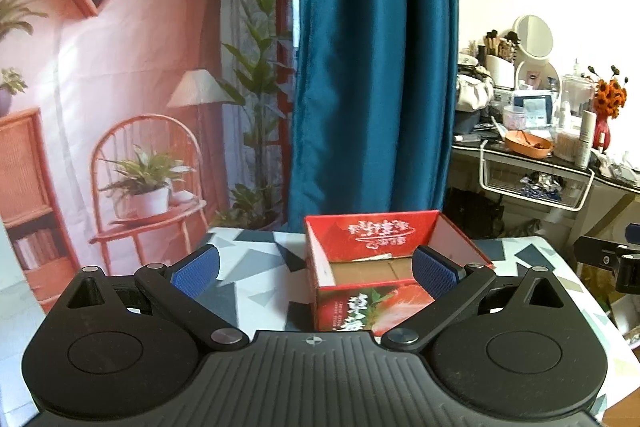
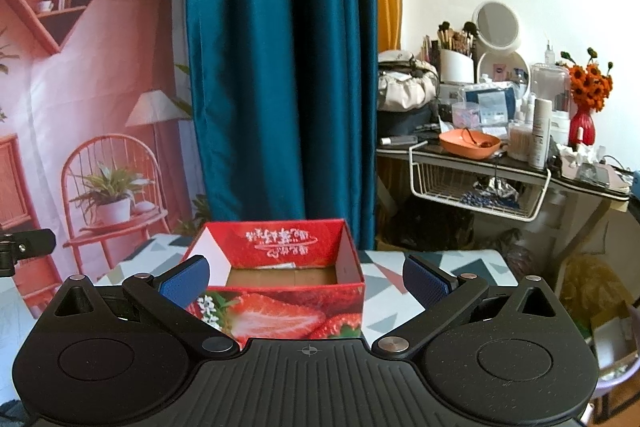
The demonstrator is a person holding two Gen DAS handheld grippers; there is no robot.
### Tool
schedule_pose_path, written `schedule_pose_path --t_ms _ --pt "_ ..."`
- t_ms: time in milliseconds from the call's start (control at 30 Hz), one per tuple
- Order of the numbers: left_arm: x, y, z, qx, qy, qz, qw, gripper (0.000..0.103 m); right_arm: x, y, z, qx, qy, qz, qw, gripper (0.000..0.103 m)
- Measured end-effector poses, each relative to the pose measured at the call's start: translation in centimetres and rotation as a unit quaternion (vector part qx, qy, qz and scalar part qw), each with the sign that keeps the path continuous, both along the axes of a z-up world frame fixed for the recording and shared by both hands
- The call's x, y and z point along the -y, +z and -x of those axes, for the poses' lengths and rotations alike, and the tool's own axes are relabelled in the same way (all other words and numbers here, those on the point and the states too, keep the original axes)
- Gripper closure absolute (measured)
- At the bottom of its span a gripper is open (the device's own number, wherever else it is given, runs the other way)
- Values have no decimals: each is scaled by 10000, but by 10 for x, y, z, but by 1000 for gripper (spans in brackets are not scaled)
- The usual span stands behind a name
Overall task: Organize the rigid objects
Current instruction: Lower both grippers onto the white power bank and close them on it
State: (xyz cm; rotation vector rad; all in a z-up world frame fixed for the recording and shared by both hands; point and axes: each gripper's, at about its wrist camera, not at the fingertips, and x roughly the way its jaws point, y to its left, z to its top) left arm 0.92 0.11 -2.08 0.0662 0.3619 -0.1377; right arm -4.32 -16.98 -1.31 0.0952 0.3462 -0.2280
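A red open-top box printed with strawberries stands on the patterned tabletop. Its brown cardboard floor looks bare. In the left wrist view my left gripper is open, level with the box's near wall; its right blue pad overlaps the box's right side and nothing is between the fingers. In the right wrist view the same box sits straight ahead, and my right gripper is open with its blue pads on either side of the box's near face. Neither gripper holds anything.
The small table has a grey, white and pink triangle pattern. A teal curtain hangs behind it beside a printed room backdrop. At the right stands a cluttered dressing table with an orange bowl, mirror and flowers. The other gripper shows at frame edges.
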Motion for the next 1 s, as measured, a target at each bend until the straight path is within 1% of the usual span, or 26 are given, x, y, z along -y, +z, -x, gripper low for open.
schedule_pose_path --t_ms 133,200,333,400,500,567,667,733,833,900,967,1000 --pt "2 -19 -19 -331 -130 109 9993 0 10 -22 -3 108 190 -229 9995 0" --pt "3 -31 -28 -507 -152 129 9985 0 15 -37 -8 43 205 -373 9991 0" --pt "11 -58 -48 -844 -172 -49 9963 0 27 -67 -24 -286 120 -630 9975 0" --pt "10 -73 -59 -1050 -87 -152 9943 0 30 -82 -31 -439 167 -746 9961 0" --pt "5 -95 -75 -1495 -194 114 9885 0 33 -106 -40 -653 152 -853 9941 0" --pt "4 -108 -84 -1687 -278 170 9851 0 34 -124 -45 -812 140 -876 9927 0" --pt "9 -128 -91 -1775 -390 83 9833 0 34 -150 -53 -1116 166 -819 9902 0" --pt "10 -141 -95 -1854 -475 186 9813 0 34 -166 -57 -1299 134 -768 9885 0" --pt "7 -158 -100 -1908 -420 442 9797 0 38 -185 -63 -1534 121 -890 9841 0" --pt "6 -167 -105 -2005 -367 544 9775 0 42 -194 -64 -1584 172 -973 9824 0" --pt "5 -178 -111 -2055 -423 647 9756 0 44 -202 -65 -1587 237 -1078 9811 0" --pt "7 -182 -111 -2057 -437 634 9756 0 45 -205 -66 -1587 217 -1120 9807 0"
